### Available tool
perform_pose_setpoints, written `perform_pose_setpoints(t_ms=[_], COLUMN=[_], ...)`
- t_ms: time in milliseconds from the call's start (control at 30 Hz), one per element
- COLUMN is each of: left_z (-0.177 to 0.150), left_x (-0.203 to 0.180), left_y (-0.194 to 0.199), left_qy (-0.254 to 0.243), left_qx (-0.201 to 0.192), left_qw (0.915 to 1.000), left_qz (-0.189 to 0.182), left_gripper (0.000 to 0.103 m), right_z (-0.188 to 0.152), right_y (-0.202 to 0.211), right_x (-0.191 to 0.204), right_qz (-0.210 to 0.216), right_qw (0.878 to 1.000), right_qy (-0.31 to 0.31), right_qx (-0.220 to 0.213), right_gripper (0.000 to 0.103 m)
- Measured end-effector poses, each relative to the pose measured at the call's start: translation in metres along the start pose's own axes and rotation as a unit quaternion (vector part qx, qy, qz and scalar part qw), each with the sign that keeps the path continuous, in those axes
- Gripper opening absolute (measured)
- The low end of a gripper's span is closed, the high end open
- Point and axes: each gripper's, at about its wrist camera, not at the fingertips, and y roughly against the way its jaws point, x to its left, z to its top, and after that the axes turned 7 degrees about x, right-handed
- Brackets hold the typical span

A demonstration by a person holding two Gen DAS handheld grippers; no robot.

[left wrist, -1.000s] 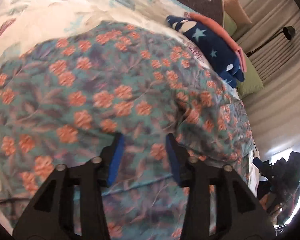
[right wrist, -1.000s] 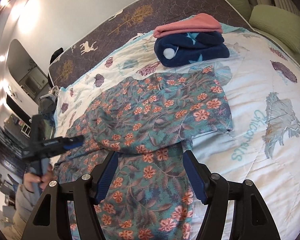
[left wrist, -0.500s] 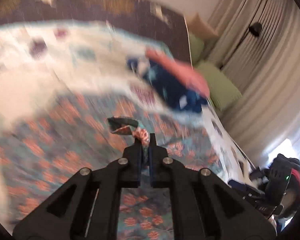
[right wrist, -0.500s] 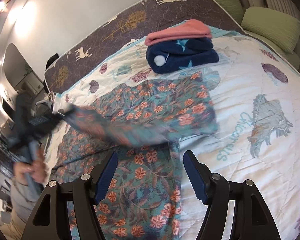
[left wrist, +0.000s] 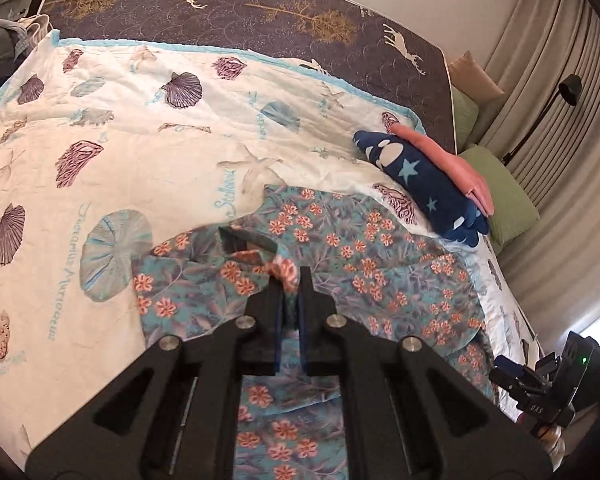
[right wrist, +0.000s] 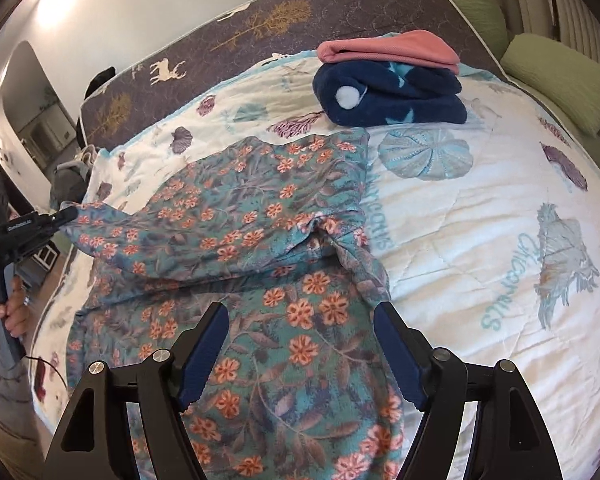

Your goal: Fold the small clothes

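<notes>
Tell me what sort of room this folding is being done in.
Most likely a bedroom. The floral garment is spread on a bed with a shell-print quilt over a deer-patterned mattress; green pillows sit at its side, and curtains hang behind them.

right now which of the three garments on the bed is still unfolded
The teal floral garment, spread loose with its edge pinched in the left gripper. The navy star fleece and pink cloth are stacked folded.
</notes>
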Motion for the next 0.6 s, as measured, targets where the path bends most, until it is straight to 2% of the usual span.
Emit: perform_pose_setpoints(t_ms=[200, 233, 267, 333, 400, 467, 600], left_z=[0.001, 0.001, 0.000, -0.005, -0.014, -0.028, -0.049], left_x=[0.002, 0.004, 0.009, 0.025, 0.043, 0.064, 0.075], left_y=[0.001, 0.000, -0.001, -0.004, -0.008, -0.012, -0.011], left_qy=[0.000, 0.002, 0.008, 0.032, 0.054, 0.084, 0.081], left_qx=[0.002, 0.003, 0.007, 0.010, 0.020, 0.039, 0.048], left_qw=[1.0000, 1.0000, 0.9998, 0.9977, 0.9958, 0.9942, 0.9948], left_qz=[-0.003, 0.003, 0.017, 0.058, 0.071, 0.055, 0.039], left_gripper=[0.010, 0.020, 0.041, 0.065, 0.066, 0.066, 0.066], right_z=[0.000, 0.000, -0.001, -0.002, -0.003, -0.004, -0.004], right_y=[0.002, 0.002, 0.002, 0.001, 0.001, 0.001, 0.000], right_x=[-0.005, -0.006, -0.007, -0.006, -0.004, 0.000, 0.014], right_qz=[0.000, 0.001, 0.002, 0.003, 0.008, 0.014, 0.016], right_qw=[1.000, 1.000, 1.000, 1.000, 1.000, 1.000, 0.999], right_qy=[-0.002, -0.004, -0.005, -0.006, -0.004, 0.003, 0.031], right_qx=[0.000, 0.001, 0.002, 0.005, 0.007, 0.007, 0.010], right_gripper=[0.077, 0.077, 0.077, 0.077, 0.077, 0.077, 0.077])
